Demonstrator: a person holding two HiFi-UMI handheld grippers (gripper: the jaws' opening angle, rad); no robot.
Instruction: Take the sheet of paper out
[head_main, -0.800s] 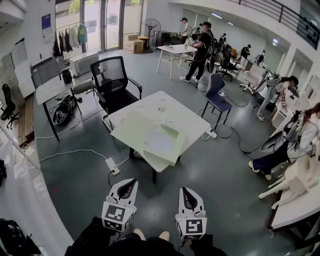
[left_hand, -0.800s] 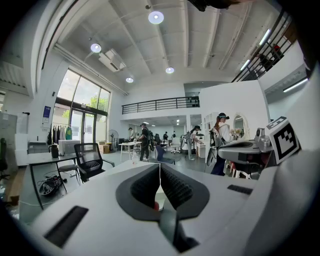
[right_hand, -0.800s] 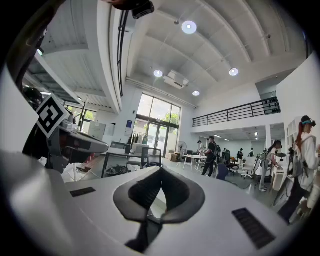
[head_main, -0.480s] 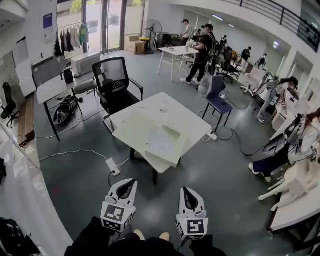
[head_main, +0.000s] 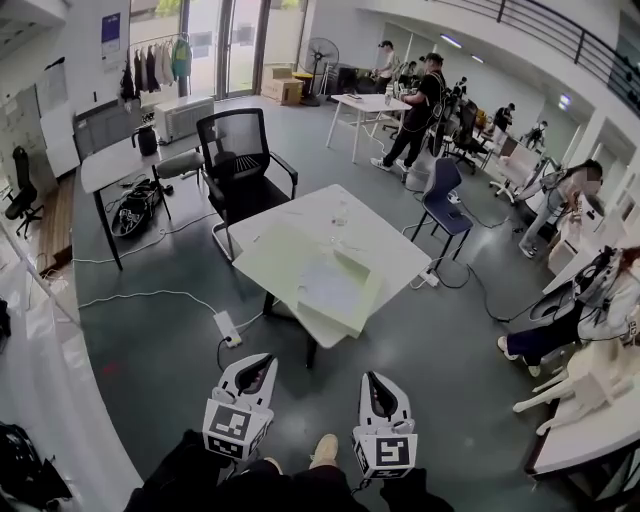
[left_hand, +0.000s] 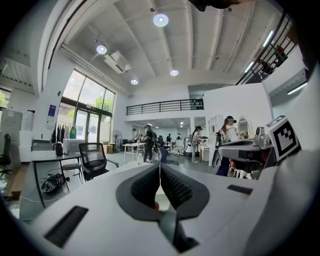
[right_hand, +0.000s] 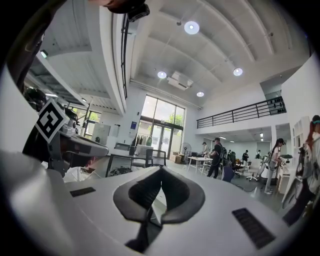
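Observation:
A white table (head_main: 375, 232) stands a few steps ahead in the head view. A pale green flat folder or mat (head_main: 280, 258) lies on it, with a whitish sheet of paper (head_main: 335, 287) over its near right part. Both grippers are held low, well short of the table and touching nothing. My left gripper (head_main: 258, 368) is shut, its dark pads meeting at the tip (left_hand: 160, 167) with nothing between them. My right gripper (head_main: 372, 384) is shut and empty as well, its pads closed together (right_hand: 161, 176). Both point roughly level towards the table.
A black mesh chair (head_main: 237, 160) stands behind the table and a blue chair (head_main: 443, 190) at its right. A power strip (head_main: 228, 327) and cable lie on the floor before the table. A clear bottle (head_main: 341, 213) stands on the table. Several people work at desks further back and right.
The view has shifted slightly and the table sits a little nearer. A shoe now shows between the grippers at the bottom. Both grippers stay shut in the same place.

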